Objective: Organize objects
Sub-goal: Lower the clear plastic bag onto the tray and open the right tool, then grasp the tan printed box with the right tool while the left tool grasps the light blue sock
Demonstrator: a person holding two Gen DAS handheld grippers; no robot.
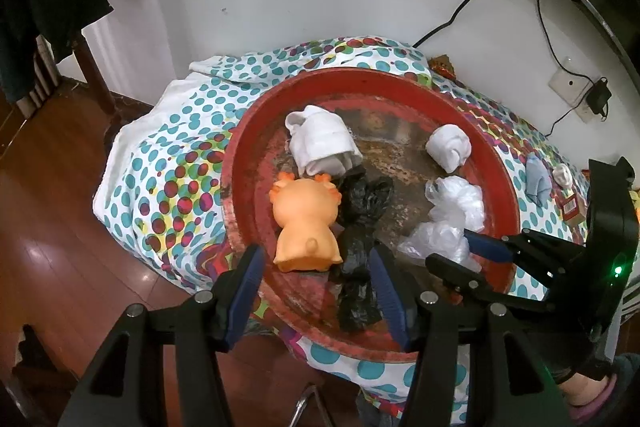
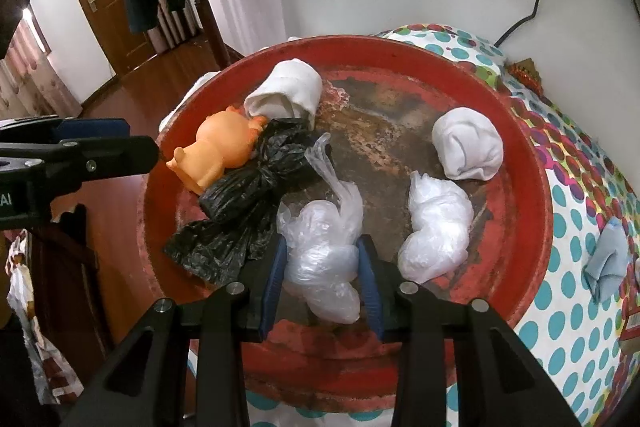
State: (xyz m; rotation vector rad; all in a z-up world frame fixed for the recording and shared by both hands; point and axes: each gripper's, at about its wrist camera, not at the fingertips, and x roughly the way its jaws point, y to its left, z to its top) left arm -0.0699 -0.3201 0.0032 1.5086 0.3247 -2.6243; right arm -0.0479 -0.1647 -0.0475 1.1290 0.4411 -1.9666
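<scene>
right gripper [image 2: 323,259] jaws pinch a clear plastic bag [image 2: 320,251] over the red tray [image 2: 532,187]; left gripper [image 1: 316,267] jaws wide.

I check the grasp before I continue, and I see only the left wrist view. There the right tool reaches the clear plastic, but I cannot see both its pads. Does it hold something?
Observer: Yes. The right tool is closed on a clear plastic bundle, with one pad on each side.
Operator: Is that all the clear plastic?
Observer: No. A second clear bundle lies apart from it, further right in the red tray.
Operator: Does the held bundle touch the black bag?
Observer: Its left edge appears to touch the black bag.
</scene>
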